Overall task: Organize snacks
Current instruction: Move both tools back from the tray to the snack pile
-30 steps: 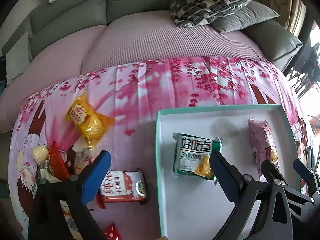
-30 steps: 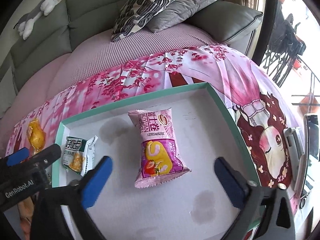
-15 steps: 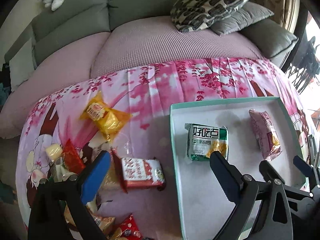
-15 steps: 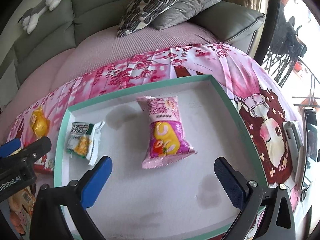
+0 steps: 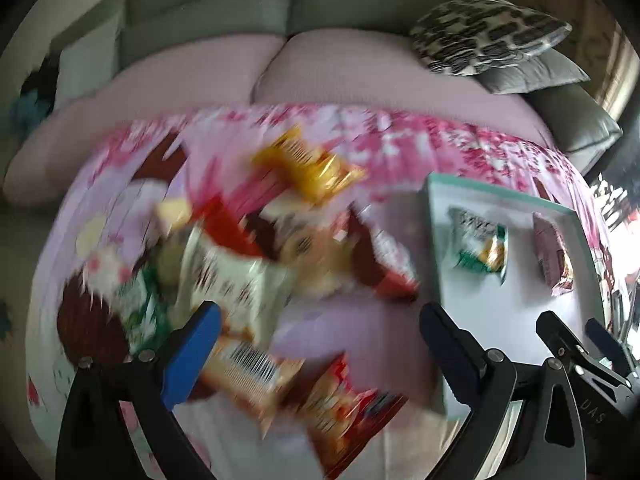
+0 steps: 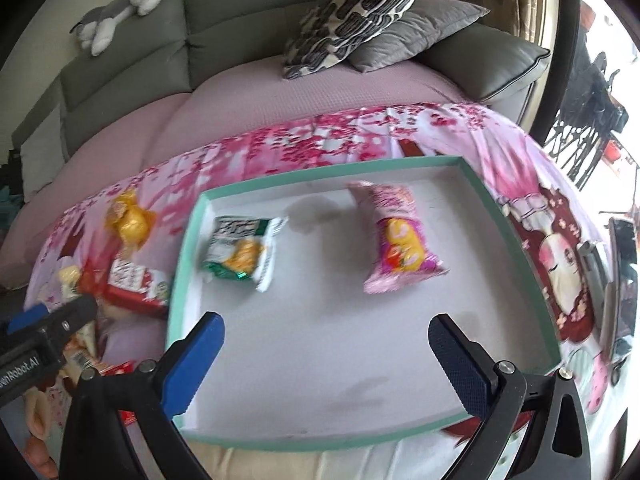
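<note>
A shallow white tray with a teal rim (image 6: 516, 240) lies on the pink floral cloth. In it are a green-and-white snack packet (image 6: 240, 254) and a pink snack packet (image 6: 398, 238). My right gripper (image 6: 326, 364) hangs open over the tray's near part, holding nothing. Left of the tray lies a blurred pile of snack packets (image 5: 248, 280), with a yellow packet (image 5: 312, 168) at its far side. My left gripper (image 5: 320, 356) is open above the pile's near edge, empty. The tray (image 5: 436, 216) and both its packets show at the right of the left wrist view.
A grey sofa with a pink cover (image 6: 280, 96) lies behind the cloth, with patterned and grey cushions (image 6: 360, 12) and a plush toy (image 6: 116, 16) on its back. A red-and-white packet (image 6: 136, 280) lies just outside the tray's left rim. A metal rack (image 6: 592, 92) stands at right.
My left gripper has swung left from over the tray to above the snack pile, and its view is motion-blurred. My right gripper has drawn back, showing more of the tray. Both stay open.
</note>
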The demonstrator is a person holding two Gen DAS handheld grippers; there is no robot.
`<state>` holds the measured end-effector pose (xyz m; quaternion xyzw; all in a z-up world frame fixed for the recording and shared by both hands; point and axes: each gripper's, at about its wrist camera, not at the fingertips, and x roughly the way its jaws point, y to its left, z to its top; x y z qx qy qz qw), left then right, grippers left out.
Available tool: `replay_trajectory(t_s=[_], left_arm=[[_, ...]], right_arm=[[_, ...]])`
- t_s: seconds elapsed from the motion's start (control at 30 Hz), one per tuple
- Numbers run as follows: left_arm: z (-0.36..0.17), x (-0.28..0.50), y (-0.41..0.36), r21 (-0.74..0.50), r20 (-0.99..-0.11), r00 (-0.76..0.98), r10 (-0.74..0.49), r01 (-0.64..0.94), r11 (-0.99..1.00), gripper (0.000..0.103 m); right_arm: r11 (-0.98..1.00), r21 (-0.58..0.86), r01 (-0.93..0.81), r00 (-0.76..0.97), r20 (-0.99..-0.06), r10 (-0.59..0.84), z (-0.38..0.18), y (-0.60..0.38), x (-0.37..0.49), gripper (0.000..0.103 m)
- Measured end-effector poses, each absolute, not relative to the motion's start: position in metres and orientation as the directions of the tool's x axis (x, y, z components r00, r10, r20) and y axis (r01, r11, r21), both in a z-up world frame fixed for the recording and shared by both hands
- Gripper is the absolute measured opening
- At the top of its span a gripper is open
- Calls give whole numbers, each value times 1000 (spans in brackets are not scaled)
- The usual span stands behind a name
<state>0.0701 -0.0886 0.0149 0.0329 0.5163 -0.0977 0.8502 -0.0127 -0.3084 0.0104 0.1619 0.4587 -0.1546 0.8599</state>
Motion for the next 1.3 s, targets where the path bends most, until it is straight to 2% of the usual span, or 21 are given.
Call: replay_trajectory(t_s=[0.33, 0.63, 1.07, 1.3], left_arm=[[10, 51, -31, -134, -893, 422, -153, 76, 988, 99], [-1, 45, 9, -176, -909, 390, -148, -36, 984, 99], [-28, 54, 26, -184, -942, 308, -135, -138, 973, 99], [-35, 66, 20, -216, -944, 282, -169, -145, 966, 99]], right_arm=[[937, 136, 323, 538, -840, -64, 10, -261, -19, 103], [984, 121, 133, 559, -829, 26, 13, -198, -15, 103], [992, 101, -80, 513, -849, 128, -8, -138, 4, 103], [990, 92, -104, 491, -861, 132, -16, -132, 12, 98]])
